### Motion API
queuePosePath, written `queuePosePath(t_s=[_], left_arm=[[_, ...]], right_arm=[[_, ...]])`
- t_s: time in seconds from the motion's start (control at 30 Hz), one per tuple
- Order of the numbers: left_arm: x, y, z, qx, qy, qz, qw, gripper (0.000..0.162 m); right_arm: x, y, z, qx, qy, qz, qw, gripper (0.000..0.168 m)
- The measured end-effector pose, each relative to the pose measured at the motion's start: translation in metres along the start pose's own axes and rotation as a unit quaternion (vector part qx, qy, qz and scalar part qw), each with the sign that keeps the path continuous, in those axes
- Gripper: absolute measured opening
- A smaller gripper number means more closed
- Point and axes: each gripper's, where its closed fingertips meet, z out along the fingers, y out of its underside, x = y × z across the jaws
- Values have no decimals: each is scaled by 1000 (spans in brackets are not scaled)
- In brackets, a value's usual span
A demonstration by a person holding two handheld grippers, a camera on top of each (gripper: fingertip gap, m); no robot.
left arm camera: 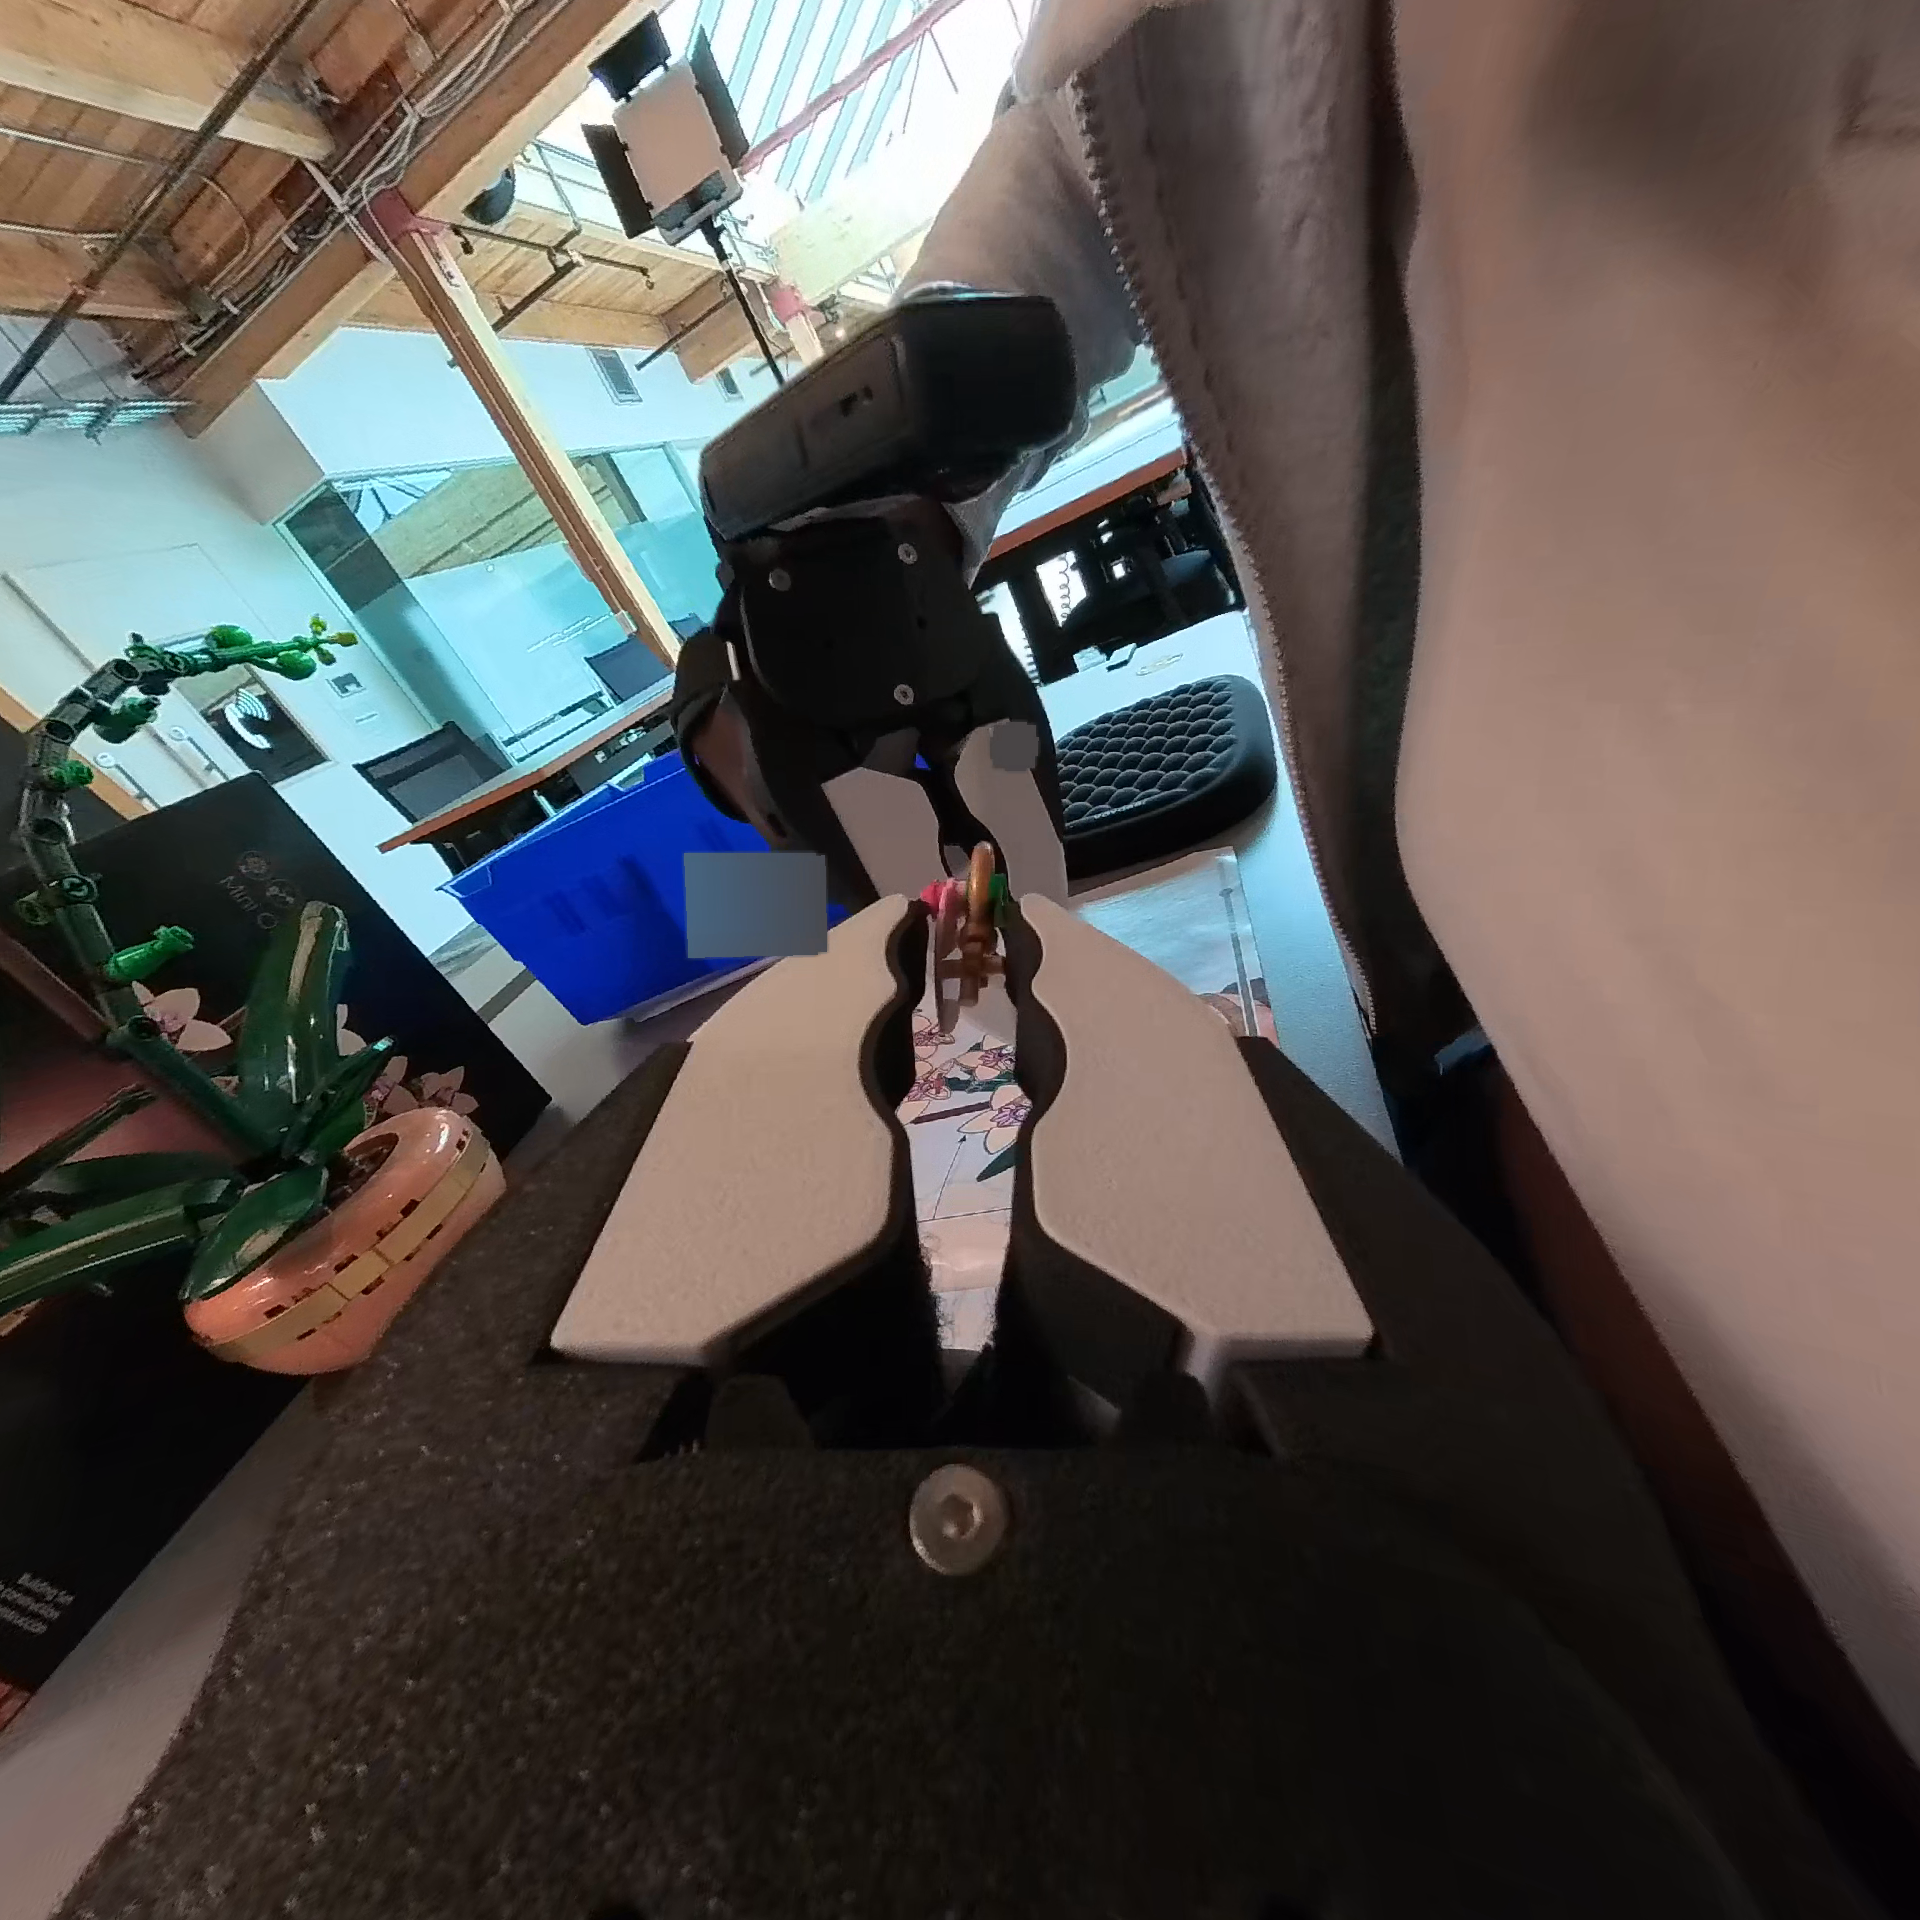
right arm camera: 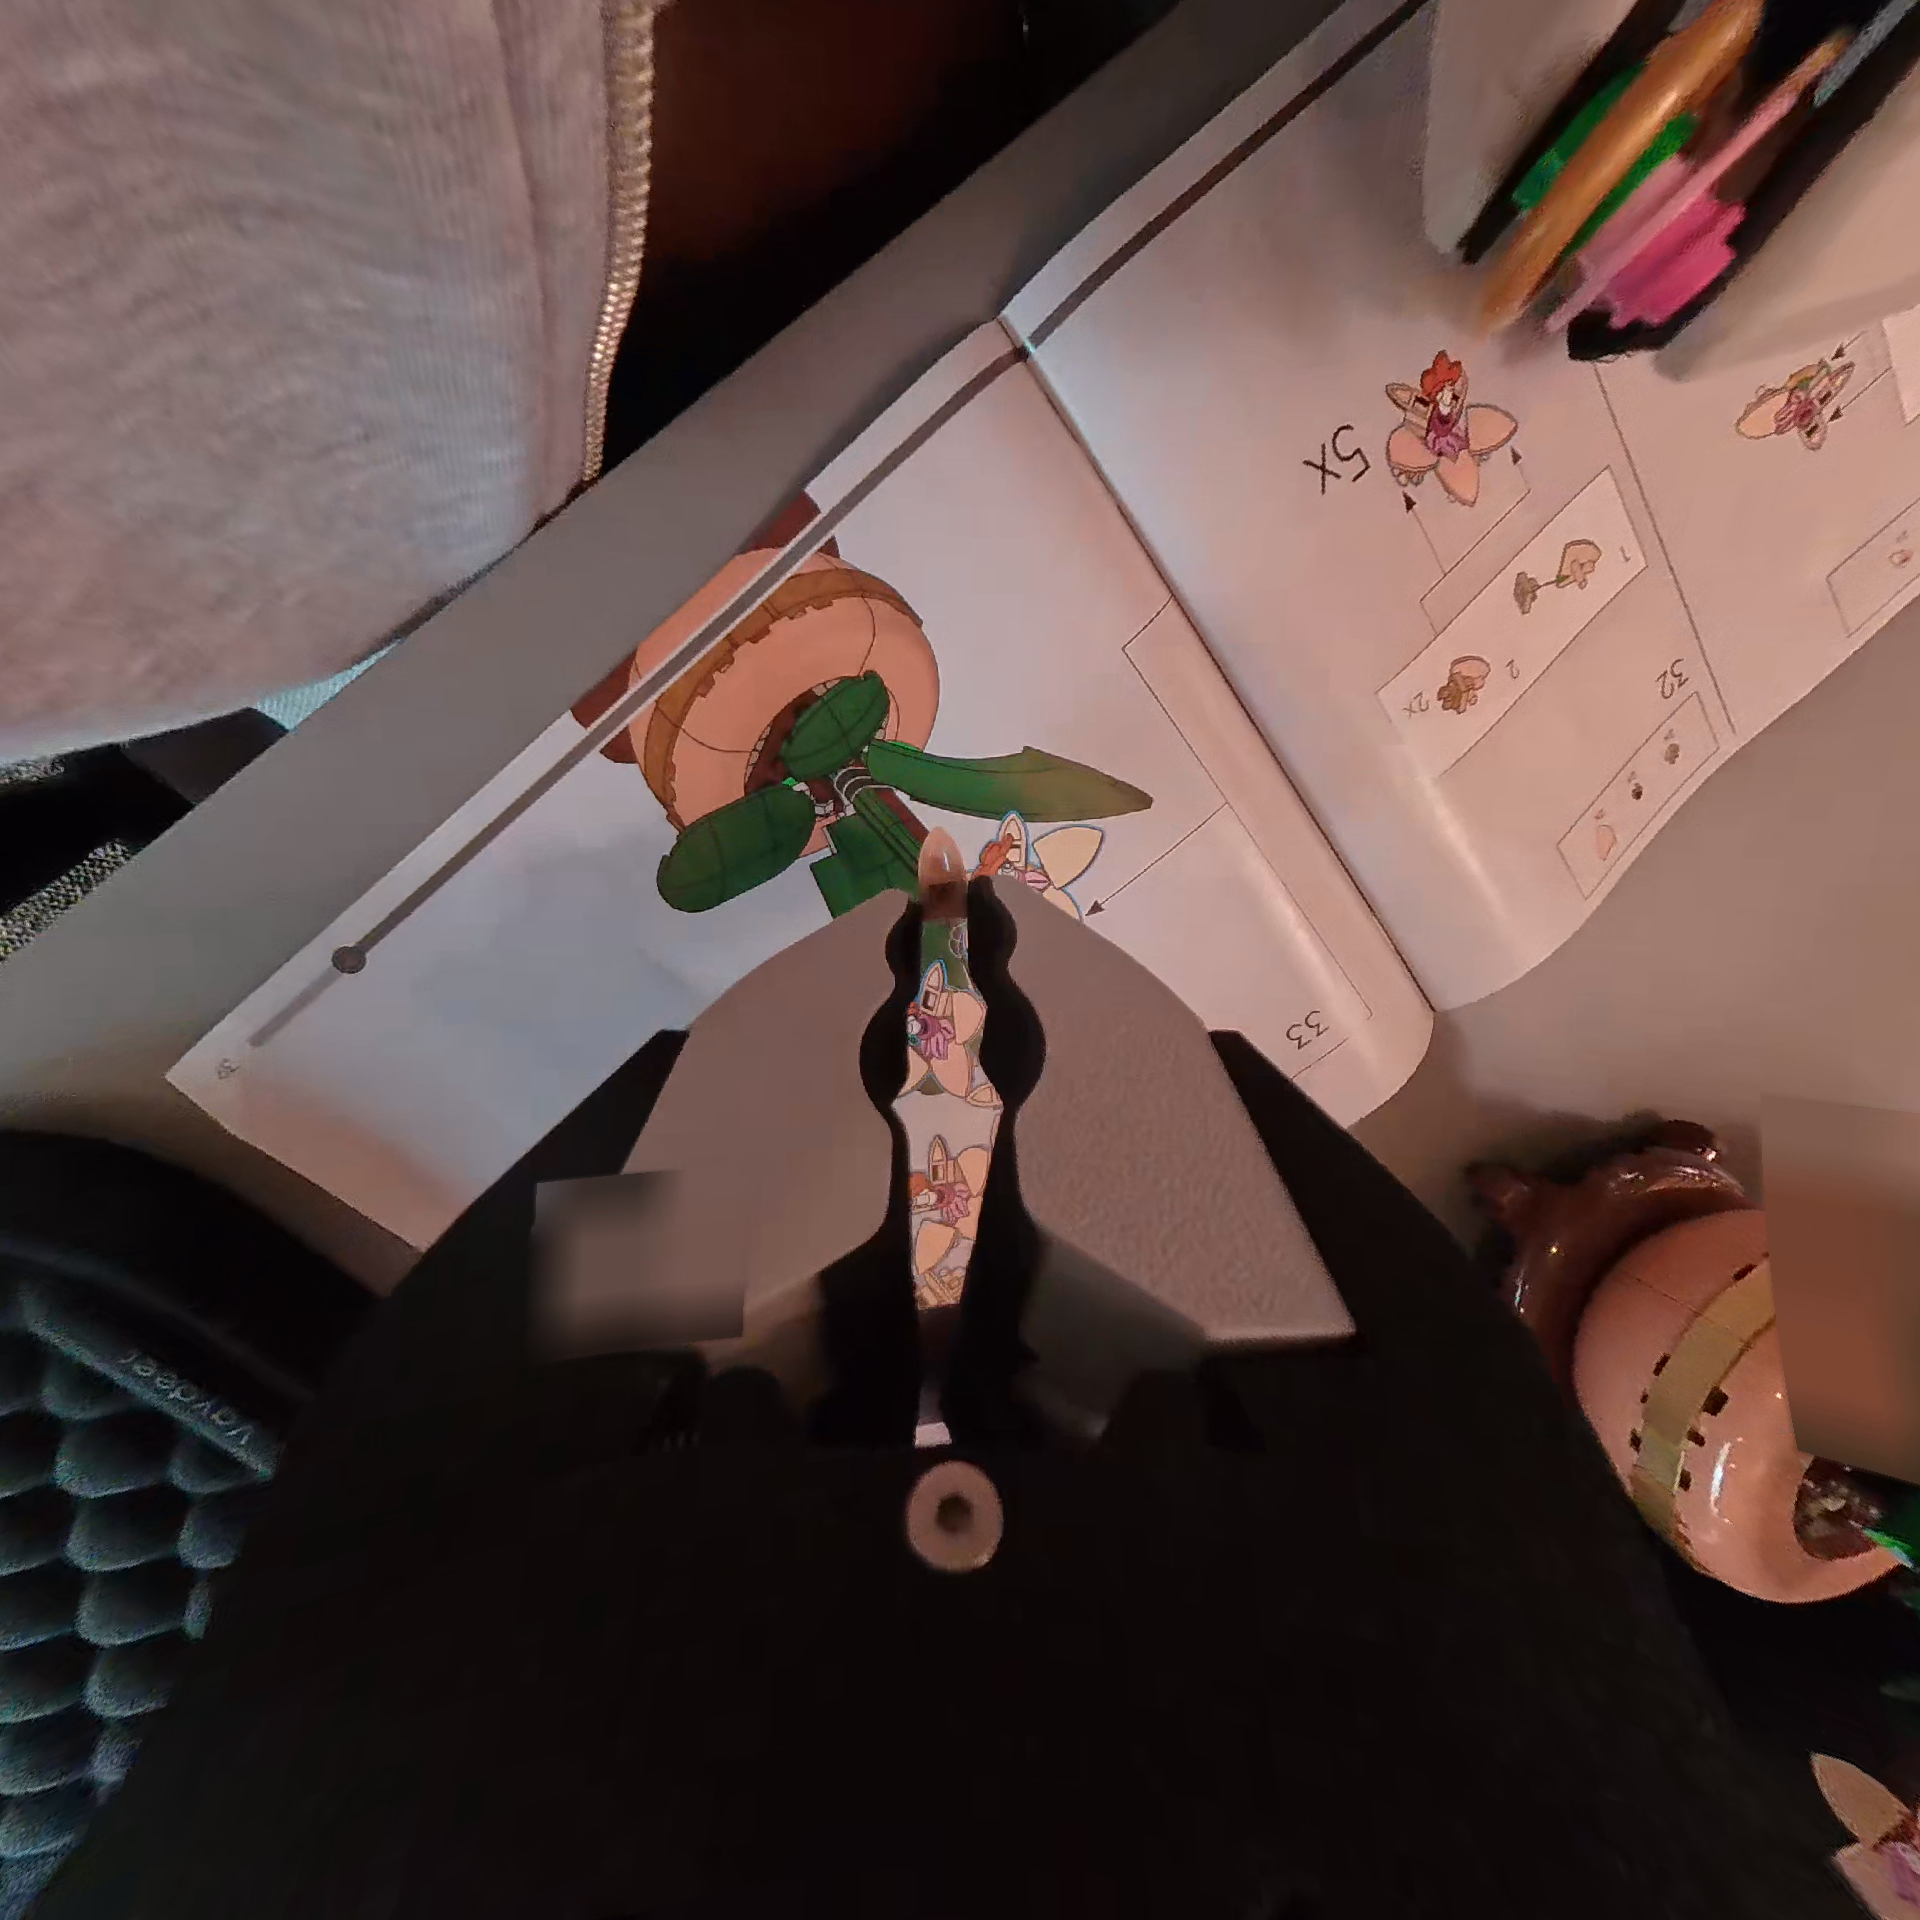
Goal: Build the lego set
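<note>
My left gripper (left arm camera: 966,916) is shut on a small flower sub-assembly (left arm camera: 977,902) of pink, gold and green pieces, held above the open instruction booklet (left arm camera: 1174,925). The same assembly shows blurred at the top right of the right wrist view (right arm camera: 1621,177). My right gripper (right arm camera: 945,896) is shut on a small beige petal piece (right arm camera: 943,862) over the booklet (right arm camera: 1039,623). In the left wrist view its white fingers (left arm camera: 883,821) point down right behind the flower assembly. The partly built orchid, with a pink pot (left arm camera: 343,1247) and a green stem (left arm camera: 62,748), stands at the left.
A blue bin (left arm camera: 582,894) and the black set box (left arm camera: 260,935) stand behind the orchid. A black mesh cushion (left arm camera: 1164,758) lies beyond the booklet. A person's grey zip jacket (left arm camera: 1558,727) fills the right. The pot (right arm camera: 1683,1382) and a loose flower (right arm camera: 1870,1829) lie at the right.
</note>
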Motion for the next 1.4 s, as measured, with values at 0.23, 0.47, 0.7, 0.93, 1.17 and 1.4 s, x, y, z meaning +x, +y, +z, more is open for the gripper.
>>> queuePosePath(t_s=[0.23, 0.47, 0.7, 0.93, 1.17, 1.4], left_arm=[[0, 0, 0, 1, 0, -1, 1000, 14], [0, 0, 0, 0, 0, 0, 1000, 14], [0, 0, -1, 2, -1, 0, 1000, 14], [-1, -1, -1, 3, -2, 0, 1000, 14], [-6, 2, -1, -6, -18, -2, 1000, 14], [-4, 5, 0, -21, -23, 19, 999, 14]], right_arm=[[-4, 2, 7, 5, -16, -14, 1000, 8], [-9, 4, 13, -8, -39, -40, 998, 8], [-8, 5, 13, -10, -60, -32, 998, 15], [18, 9, -6, -31, 26, 81, 996, 19], [5, -4, -26, 30, 154, 579, 800, 19], [-35, -16, 4, 105, 193, 761, 611, 32]])
